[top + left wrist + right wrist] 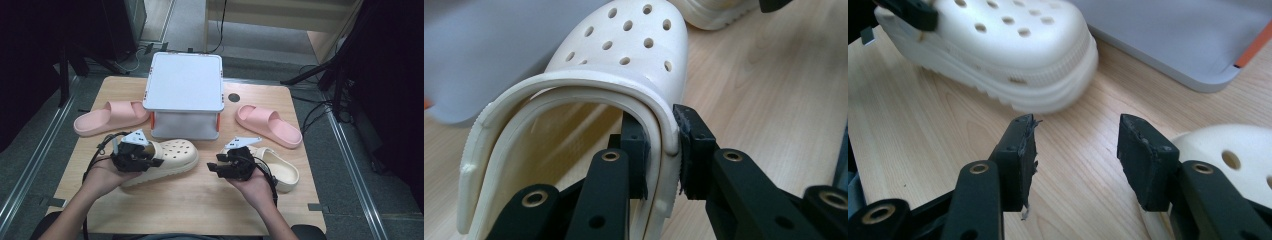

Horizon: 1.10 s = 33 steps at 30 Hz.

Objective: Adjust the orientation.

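Two cream clogs (165, 157) on pale wood tabletop (200, 200), dim room.

Hand-held gripper (1075, 150) with jaws apart over wooden table (923, 125), cream clog (998, 45) ahead, grey box (1188, 35)

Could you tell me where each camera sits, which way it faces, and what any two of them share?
High view: above the person's side, looking forward and down on the table; both forearms, left gripper, right gripper.
Left gripper view: rides that gripper, jaws clamping the perforated cream clog by its collar.
Right gripper view: along open jaws at bare wood, second clog beside.
Shared: the held clog and grey box.
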Each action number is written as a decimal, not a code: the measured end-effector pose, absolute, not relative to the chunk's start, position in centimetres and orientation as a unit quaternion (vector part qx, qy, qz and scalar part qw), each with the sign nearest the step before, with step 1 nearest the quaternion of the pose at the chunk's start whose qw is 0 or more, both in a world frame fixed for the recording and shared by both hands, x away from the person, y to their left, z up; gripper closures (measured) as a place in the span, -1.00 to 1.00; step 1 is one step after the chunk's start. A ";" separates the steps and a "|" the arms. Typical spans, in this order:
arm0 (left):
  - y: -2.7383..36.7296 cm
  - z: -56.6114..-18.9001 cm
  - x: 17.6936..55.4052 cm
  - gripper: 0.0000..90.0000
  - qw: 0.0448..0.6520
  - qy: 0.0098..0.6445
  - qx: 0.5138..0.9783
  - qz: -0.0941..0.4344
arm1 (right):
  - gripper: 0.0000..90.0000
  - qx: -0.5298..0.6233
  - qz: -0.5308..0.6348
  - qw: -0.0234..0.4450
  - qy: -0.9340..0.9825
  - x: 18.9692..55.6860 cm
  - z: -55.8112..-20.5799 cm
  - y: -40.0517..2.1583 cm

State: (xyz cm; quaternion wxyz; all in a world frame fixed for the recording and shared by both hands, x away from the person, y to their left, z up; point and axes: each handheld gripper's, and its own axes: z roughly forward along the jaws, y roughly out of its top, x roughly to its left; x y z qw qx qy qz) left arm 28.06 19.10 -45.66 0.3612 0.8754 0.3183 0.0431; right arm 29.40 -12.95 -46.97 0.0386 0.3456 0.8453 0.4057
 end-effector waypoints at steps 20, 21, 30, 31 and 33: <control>19.0 -45.4 27.8 0.30 0.366 0.295 0.883 0.015 | 0.18 0.356 0.417 0.040 0.835 28.7 -47.1 -12.8; 19.4 -45.1 27.7 0.29 0.370 0.296 0.880 0.015 | 0.18 0.354 0.418 0.040 0.836 28.7 -47.1 -12.7; 22.0 -43.8 27.9 0.53 0.396 0.310 0.864 0.019 | 0.24 0.347 0.418 0.038 0.839 28.4 -47.2 -11.8; 22.4 -43.9 28.1 0.59 0.393 0.313 0.865 0.022 | 0.25 0.345 0.419 0.039 0.839 28.4 -47.3 -11.7; 22.8 -44.3 28.5 0.71 0.381 0.319 0.867 0.029 | 0.28 0.347 0.421 0.036 0.837 28.4 -47.4 -11.5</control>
